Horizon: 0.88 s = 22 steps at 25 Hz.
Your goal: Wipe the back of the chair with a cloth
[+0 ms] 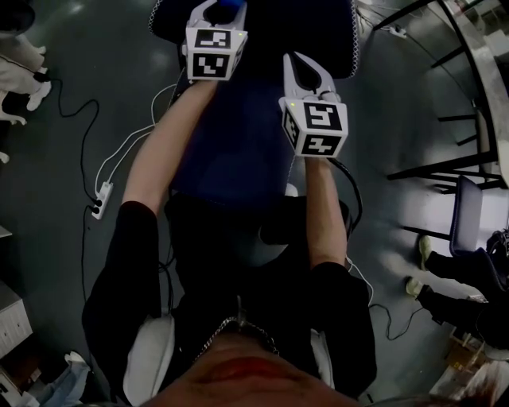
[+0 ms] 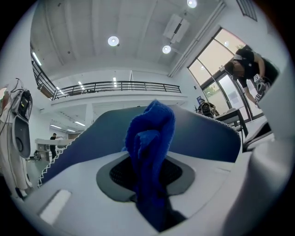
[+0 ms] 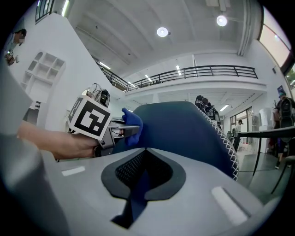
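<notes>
Dark grey floor (image 1: 64,95) with trailing cables (image 1: 119,159) lies below you in the head view. The blue chair back (image 1: 238,143) stands straight ahead. Your left gripper (image 1: 213,14) is up at its top edge, and your right gripper (image 1: 305,73) hangs just beside it, over the chair.

From the left gripper view, your jaws are clamped on the blue cloth (image 2: 150,152), bunched into a narrow wad in front of the chair back.

From the right gripper view, your jaws sit together with nothing between them, only chair fabric showing past them.

That wad gives little contact, so I judge a hard drag could pull it loose. With nothing steadying it, the chair may also turn away from you.
</notes>
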Each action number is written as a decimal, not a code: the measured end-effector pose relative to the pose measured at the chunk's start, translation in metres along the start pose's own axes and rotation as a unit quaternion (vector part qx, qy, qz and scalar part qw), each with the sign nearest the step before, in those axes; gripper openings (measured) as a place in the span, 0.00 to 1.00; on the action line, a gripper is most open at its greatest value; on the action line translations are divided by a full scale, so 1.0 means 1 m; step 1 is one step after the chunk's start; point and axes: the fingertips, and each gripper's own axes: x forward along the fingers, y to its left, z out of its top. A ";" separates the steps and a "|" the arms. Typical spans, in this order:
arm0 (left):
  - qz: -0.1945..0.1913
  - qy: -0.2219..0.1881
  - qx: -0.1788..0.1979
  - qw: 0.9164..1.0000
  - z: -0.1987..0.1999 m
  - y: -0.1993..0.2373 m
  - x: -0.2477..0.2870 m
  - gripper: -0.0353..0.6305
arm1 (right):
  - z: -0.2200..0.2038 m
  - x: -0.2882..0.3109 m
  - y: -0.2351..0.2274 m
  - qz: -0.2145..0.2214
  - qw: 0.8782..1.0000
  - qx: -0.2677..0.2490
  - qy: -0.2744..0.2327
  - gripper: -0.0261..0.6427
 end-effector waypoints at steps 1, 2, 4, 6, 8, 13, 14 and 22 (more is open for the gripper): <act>-0.007 -0.001 0.001 1.000 0.001 -0.006 0.001 0.22 | 0.000 -0.002 -0.001 -0.002 1.000 -0.001 0.001 0.04; -0.013 -0.002 0.003 1.000 0.002 -0.013 0.001 0.22 | 0.000 -0.004 -0.002 -0.005 1.000 -0.003 0.002 0.04; -0.025 -0.003 0.005 1.000 0.003 -0.028 0.003 0.22 | 0.000 -0.009 -0.006 -0.011 1.000 -0.004 0.002 0.04; -0.036 -0.003 0.007 0.999 0.004 -0.042 0.006 0.22 | -0.001 -0.014 -0.010 -0.017 1.000 -0.005 0.004 0.04; -0.045 -0.003 0.007 0.999 0.004 -0.054 0.007 0.22 | -0.002 -0.019 -0.015 -0.024 1.000 -0.006 0.006 0.04; -0.073 -0.006 0.002 0.997 0.009 -0.088 0.013 0.22 | -0.003 -0.033 -0.031 -0.042 0.999 -0.005 0.008 0.04; -0.079 -0.007 -0.001 0.997 0.010 -0.094 0.014 0.22 | -0.004 -0.035 -0.035 -0.046 0.999 -0.006 0.009 0.04; -0.124 -0.015 -0.010 0.992 0.018 -0.152 0.019 0.22 | -0.010 -0.058 -0.068 -0.080 0.997 0.002 0.014 0.04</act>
